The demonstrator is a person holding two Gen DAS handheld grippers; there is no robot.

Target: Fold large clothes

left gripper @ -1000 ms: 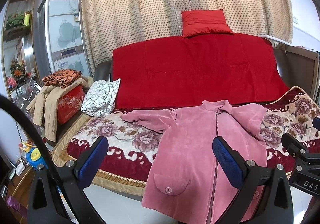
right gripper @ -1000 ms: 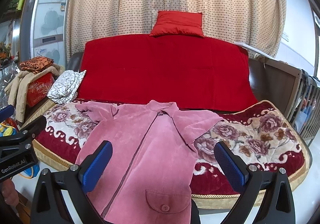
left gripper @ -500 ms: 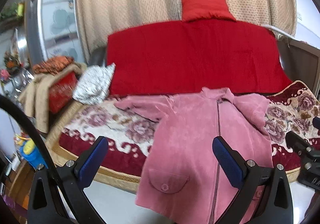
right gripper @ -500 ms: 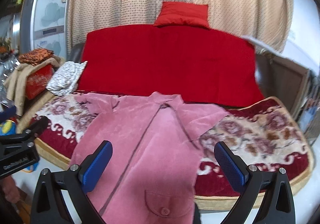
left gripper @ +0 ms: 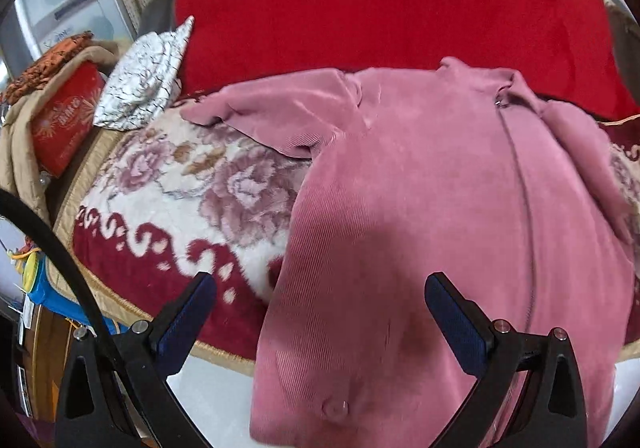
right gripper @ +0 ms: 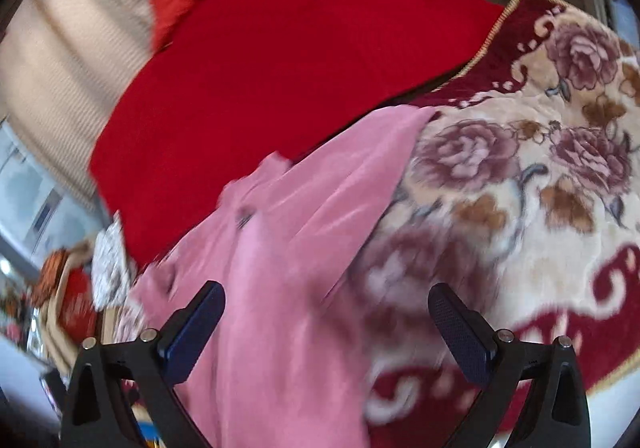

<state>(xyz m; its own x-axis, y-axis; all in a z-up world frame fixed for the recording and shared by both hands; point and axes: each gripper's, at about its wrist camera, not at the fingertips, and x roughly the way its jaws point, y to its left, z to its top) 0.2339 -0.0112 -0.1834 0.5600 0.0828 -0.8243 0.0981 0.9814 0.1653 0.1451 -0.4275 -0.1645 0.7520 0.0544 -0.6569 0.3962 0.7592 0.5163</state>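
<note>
A large pink corduroy coat [left gripper: 420, 208] lies spread face up on the floral sofa blanket [left gripper: 180, 184], its hem hanging over the front edge. Its left sleeve [left gripper: 280, 116] stretches out to the left. My left gripper [left gripper: 320, 308] is open, just above the coat's lower left side, empty. In the tilted, blurred right wrist view the coat [right gripper: 280, 268] fills the lower left, with its right sleeve [right gripper: 360, 168] lying on the blanket [right gripper: 540, 208]. My right gripper [right gripper: 326, 322] is open over the coat's right edge and holds nothing.
A red cover [left gripper: 380, 0] drapes the sofa back. At the left end sit a white patterned cushion [left gripper: 148, 80], a red box [left gripper: 64, 128] and beige clothing [left gripper: 24, 120]. The pale floor [left gripper: 208, 408] lies below the sofa's front edge.
Both grippers have moved in close to the sofa and down toward the coat. The right gripper has swung right and rolled, so its view is tilted and blurred. Both stay open.
</note>
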